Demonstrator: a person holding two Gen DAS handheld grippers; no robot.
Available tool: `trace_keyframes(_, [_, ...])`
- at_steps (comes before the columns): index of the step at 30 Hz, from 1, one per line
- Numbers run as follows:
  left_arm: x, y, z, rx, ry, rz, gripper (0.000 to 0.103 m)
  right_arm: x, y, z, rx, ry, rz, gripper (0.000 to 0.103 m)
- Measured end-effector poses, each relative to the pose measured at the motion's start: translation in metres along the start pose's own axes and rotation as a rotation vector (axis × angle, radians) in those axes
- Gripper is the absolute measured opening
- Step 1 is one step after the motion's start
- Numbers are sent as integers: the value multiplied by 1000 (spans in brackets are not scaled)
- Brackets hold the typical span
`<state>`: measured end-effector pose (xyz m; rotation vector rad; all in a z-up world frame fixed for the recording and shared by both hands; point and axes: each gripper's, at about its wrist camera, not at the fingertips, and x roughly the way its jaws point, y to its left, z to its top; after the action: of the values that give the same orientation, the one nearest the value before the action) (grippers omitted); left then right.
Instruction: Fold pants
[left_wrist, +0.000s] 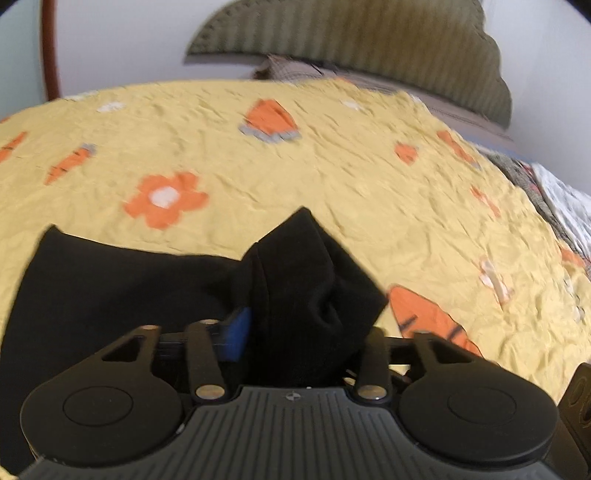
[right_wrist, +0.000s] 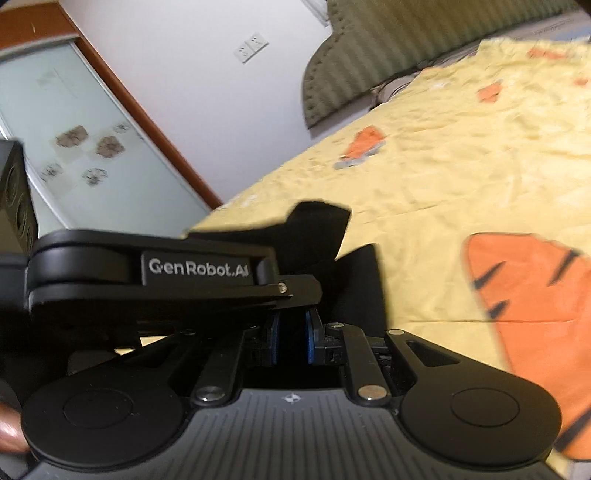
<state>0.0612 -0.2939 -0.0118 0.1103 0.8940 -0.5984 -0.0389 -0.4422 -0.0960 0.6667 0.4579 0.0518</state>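
We see the black pants (left_wrist: 147, 291) lying on the yellow carrot-print bedspread (left_wrist: 332, 177), their long axis running left to right along the near edge. A bunched fold rises between the parted jaws of the left gripper (left_wrist: 295, 332), whose blue pad (left_wrist: 238, 332) stands clear of the cloth. The right gripper (right_wrist: 291, 341), just beside it and rolled, is clamped on dark pants fabric. Both tilt downward; the left, we judge, is letting go.

The left gripper (left_wrist: 295, 332) points steeply down with its jaws parted, while the right gripper (right_wrist: 293, 338), rolled sideways, has its blue pads (right_wrist: 309, 343) nearly together.
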Motion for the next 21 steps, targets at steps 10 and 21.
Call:
trace_keyframes(10, [-39, 41, 7, -93, -105, -129, 81, -50, -32, 6, -49, -104, -260, 17])
trace_keyframes(21, [-13, 106, 11, -14, -133, 324, 86, 34, -12, 39, -77, -21, -32, 74])
